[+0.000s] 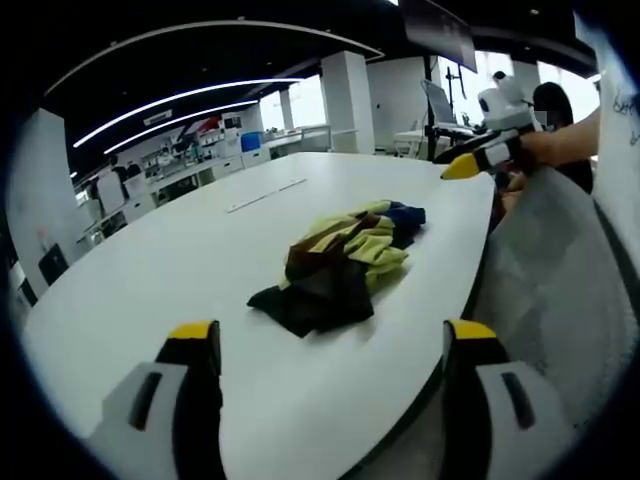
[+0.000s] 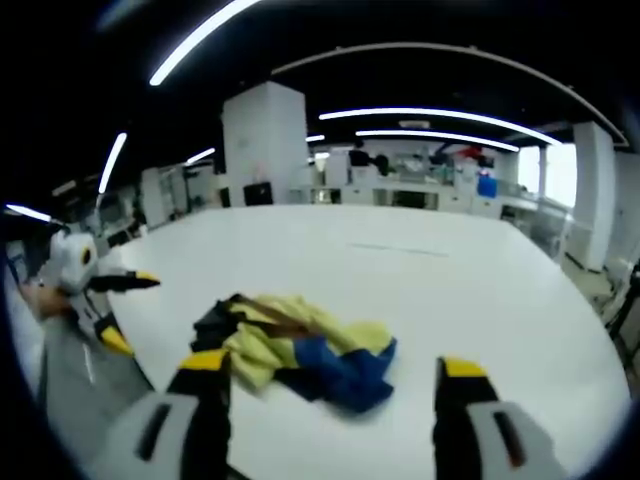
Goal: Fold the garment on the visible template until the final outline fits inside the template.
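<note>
Two grippers up and neither one holding anything. From the left gripper view, my left gripper (image 1: pixel 332 345) has its yellow-tipped fingers (image 1: pixel 195 332) spread wide apart, hovering above the near edge of the white tabletop (image 1: pixel 150 290). The garment (image 1: pixel 345 262) lies crumpled in a heap between them and a little beyond, toward the tabletop's right side. From this angle I read its black part nearest me, a brown patch in the middle, yellow-green folds above that and a bit of blue at the far end.

Over on the right of the same view, the right gripper (image 1: pixel 478 160) comes in, held in a person's hand (image 1: pixel 560 145), its yellow tip pointing left, off the tabletop's far right edge and well apart from the cloth. I cannot tell its finger spacing from here.

Switching to the right gripper view, I get the answer: the right gripper's fingers (image 2: pixel 205 362) stand wide apart, with the garment (image 2: pixel 300 350) just ahead of them. Here the blue portion faces me, yellow behind it, black at the far left. The left gripper (image 2: pixel 118 310) shows at the left edge, its two yellow tips splayed, clear of the cloth. This view also gives me a faint thin line (image 2: pixel 398 249) marked farther back on the tabletop.
</note>
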{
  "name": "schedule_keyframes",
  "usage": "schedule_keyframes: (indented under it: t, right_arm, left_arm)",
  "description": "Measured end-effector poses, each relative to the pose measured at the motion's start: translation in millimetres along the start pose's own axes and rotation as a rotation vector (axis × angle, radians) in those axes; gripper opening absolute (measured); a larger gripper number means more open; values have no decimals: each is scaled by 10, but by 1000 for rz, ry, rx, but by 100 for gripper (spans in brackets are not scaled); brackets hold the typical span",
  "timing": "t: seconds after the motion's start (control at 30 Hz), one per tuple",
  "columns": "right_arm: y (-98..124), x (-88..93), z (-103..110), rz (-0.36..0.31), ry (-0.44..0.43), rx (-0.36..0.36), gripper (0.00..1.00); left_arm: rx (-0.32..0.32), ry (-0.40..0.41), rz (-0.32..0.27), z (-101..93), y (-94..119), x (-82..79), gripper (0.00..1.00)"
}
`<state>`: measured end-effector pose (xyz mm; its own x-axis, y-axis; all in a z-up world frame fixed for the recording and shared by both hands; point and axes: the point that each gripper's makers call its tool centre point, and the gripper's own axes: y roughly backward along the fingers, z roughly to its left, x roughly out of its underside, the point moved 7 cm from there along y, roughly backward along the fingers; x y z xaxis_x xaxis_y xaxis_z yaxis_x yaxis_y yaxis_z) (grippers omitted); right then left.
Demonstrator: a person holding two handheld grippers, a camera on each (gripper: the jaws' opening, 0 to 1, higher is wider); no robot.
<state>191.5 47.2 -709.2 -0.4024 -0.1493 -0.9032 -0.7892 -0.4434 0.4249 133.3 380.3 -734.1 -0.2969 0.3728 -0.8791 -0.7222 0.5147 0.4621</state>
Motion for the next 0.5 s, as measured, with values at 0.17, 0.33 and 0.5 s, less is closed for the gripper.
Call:
schedule_keyframes:
  t: [0.17, 0.33, 0.5]
  right_arm:
    - [0, 3, -3, 1, 2, 0, 83]
    - [0, 4, 1, 3, 4, -1, 83]
    - [3, 2, -3, 2, 0, 0, 83]
  left_arm:
    - [-5, 2, 0, 8, 3, 1, 89]
    - [-9, 4, -2, 11, 5, -5, 89]
    - [-10, 4, -2, 11, 8, -8, 89]
